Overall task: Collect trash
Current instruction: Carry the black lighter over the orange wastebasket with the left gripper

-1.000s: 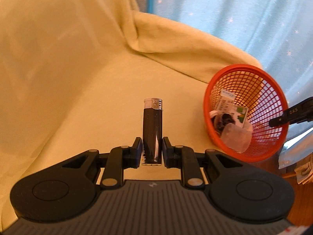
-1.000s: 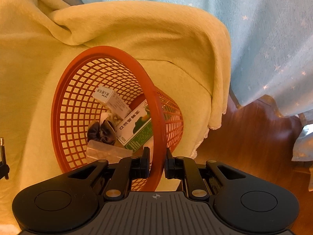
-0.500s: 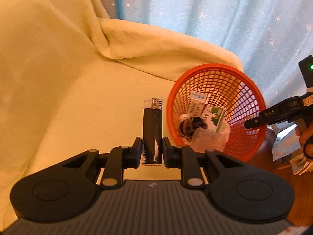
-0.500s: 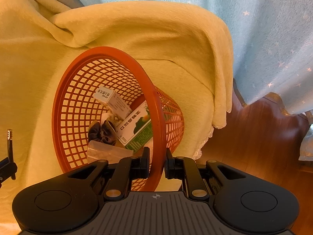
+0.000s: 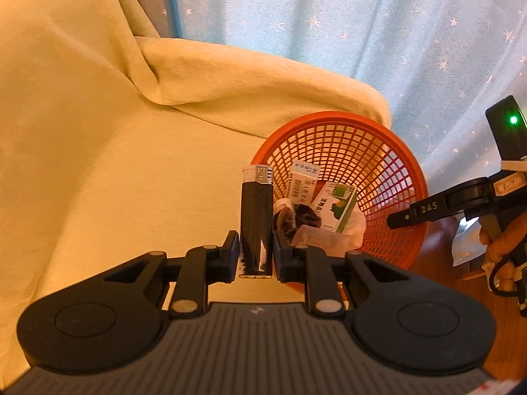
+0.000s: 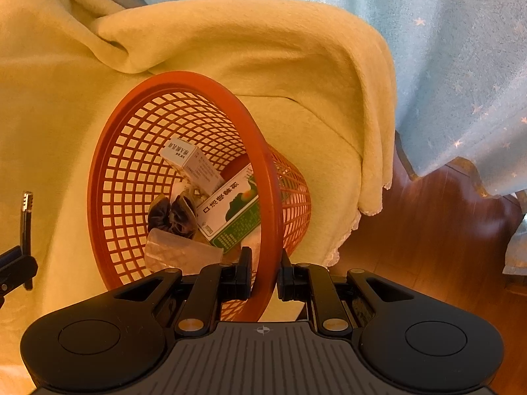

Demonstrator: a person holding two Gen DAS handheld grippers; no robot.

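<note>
Left tool (image 5: 256, 251): gripping a black lighter (image 5: 257, 220) by its lower body, the lighter standing upright between the two fingers with its silver cap pointing away from the camera.
Lighter position: hovering over the yellow blanket (image 5: 98, 164), just left of the basket (image 5: 400, 151), not yet past its rim.
Right tool (image 6: 263, 271): clamping the near rim of the basket (image 6: 265, 177), one finger inside the mesh and one outside, tipping the basket's mouth towards the left tool.
Basket: orange plastic mesh, leaning at the edge of the blanket-covered seat, its base overhanging the wood floor (image 6: 428, 230).
Basket contents: a white box (image 6: 191, 161) lying against the far wall, a green-and-white box (image 6: 230, 210) beside it, a dark crumpled wad (image 6: 171, 214) and a clear plastic piece (image 6: 178, 251) nearest the rim.
Hand (image 5: 500, 230): showing at the right edge of the left view, wrapped around the right tool's handle.
Backdrop: a pale blue curtain (image 5: 362, 33) with small stars hanging behind the blanket and reaching the floor.
Left tool from the right view: only a fingertip and the lighter's edge (image 6: 26, 220) showing at the far left.
</note>
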